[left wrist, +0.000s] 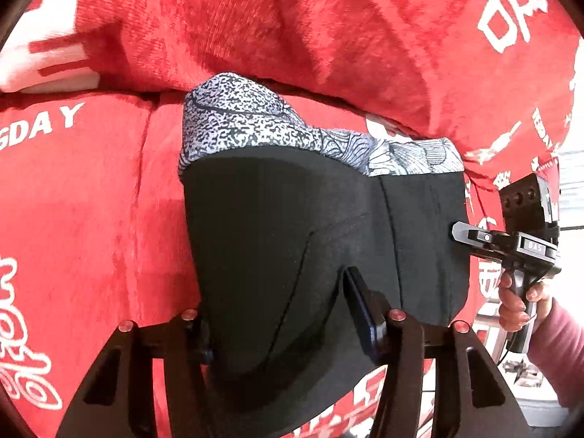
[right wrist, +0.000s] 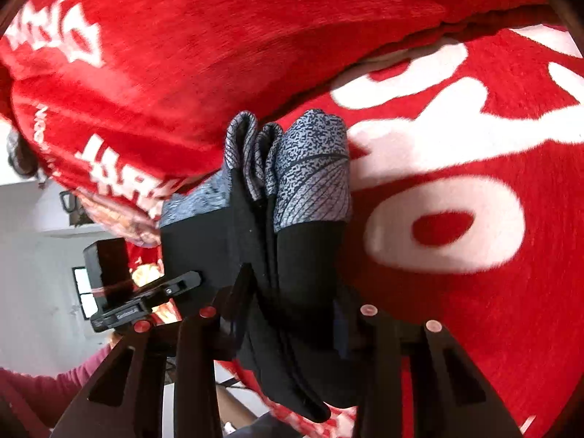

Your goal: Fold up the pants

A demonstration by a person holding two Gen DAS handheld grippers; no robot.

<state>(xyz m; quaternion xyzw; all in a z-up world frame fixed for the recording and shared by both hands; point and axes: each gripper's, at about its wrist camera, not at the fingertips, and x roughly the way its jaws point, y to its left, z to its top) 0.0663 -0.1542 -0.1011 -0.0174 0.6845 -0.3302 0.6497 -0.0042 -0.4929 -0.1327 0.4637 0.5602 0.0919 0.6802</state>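
The pants (left wrist: 292, 226) are black with grey speckled and leaf-patterned panels. They are bunched into a folded bundle held up over a red blanket. My left gripper (left wrist: 281, 314) is shut on the black fabric at the bundle's near edge. My right gripper (left wrist: 460, 233) shows at the right of the left wrist view, pinching the bundle's right edge. In the right wrist view the pants (right wrist: 292, 197) show as several stacked layers, and my right gripper (right wrist: 292, 321) is shut on them. My left gripper (right wrist: 193, 277) grips the bundle's left side there.
A red blanket with white lettering (left wrist: 91, 200) covers the surface below and rises in a fold behind (left wrist: 292, 18). It fills the right wrist view too (right wrist: 456, 182). A hand in a pink sleeve (left wrist: 525, 306) holds the right gripper's handle. White room wall (right wrist: 36, 255) shows at left.
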